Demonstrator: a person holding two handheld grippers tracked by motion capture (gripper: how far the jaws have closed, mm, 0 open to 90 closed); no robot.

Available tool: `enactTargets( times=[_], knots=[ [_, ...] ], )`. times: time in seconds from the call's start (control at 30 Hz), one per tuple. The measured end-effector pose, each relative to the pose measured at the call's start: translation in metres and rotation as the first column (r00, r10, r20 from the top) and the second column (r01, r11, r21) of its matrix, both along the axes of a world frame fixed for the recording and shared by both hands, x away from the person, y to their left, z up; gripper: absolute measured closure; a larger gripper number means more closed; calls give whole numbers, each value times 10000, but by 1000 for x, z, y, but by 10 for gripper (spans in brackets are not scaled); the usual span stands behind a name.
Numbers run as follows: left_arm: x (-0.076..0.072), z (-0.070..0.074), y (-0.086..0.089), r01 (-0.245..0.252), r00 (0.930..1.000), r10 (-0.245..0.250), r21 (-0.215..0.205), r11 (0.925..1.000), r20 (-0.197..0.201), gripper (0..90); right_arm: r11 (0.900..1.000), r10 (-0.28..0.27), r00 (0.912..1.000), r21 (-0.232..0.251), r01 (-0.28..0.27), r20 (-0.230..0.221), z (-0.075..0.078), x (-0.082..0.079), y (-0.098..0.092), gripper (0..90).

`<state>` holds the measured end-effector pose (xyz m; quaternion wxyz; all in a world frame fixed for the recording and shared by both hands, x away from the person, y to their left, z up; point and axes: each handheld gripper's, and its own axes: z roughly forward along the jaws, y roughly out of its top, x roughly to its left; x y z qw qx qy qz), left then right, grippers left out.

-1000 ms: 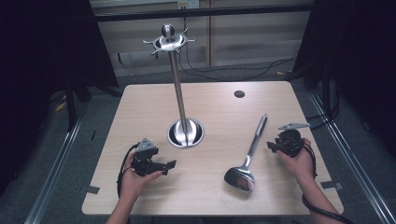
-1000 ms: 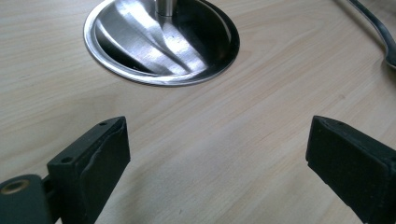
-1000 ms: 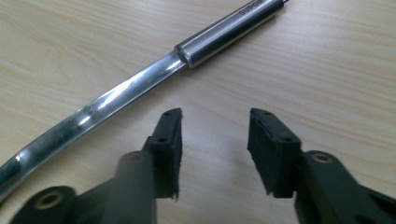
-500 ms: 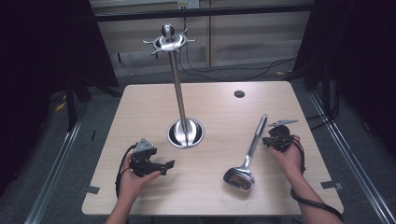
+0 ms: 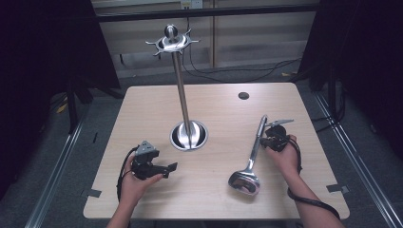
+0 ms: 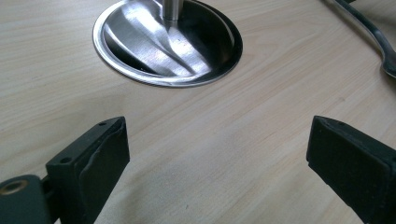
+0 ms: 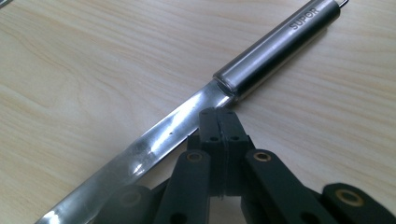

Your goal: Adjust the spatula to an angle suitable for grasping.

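Near left, the left gripper (image 5: 167, 167) rests on the table (image 5: 214, 199), jaws wide apart over bare wood. Across on the right, the right gripper (image 5: 264, 137) has jaws pressed together, tips against the ladle (image 5: 251, 158), whose handle reads "SUPOR"; its bowl is cut off in the right gripper view. Beyond, mid-table, stands the steel stand (image 5: 183, 102).
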<state>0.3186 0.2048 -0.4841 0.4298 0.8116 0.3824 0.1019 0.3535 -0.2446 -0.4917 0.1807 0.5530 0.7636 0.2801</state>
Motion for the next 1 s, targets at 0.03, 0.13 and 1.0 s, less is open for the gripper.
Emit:
enactTargets(
  times=[0.03,0.13,1.0],
  knots=[
    [0,0,0,-12,10000,12,25,10000,3,59,10000,0,10000,0,0,0,0,0,0,894],
    [0,0,1,-5,10000,5,14,10000,-12,59,9999,81,9999,116,-80,-94,0,3,5,887],
    [2,0,2,70,10000,-70,-52,10000,-4,60,9942,1065,9934,157,-1060,-418,3,20,59,836]
  ],
)
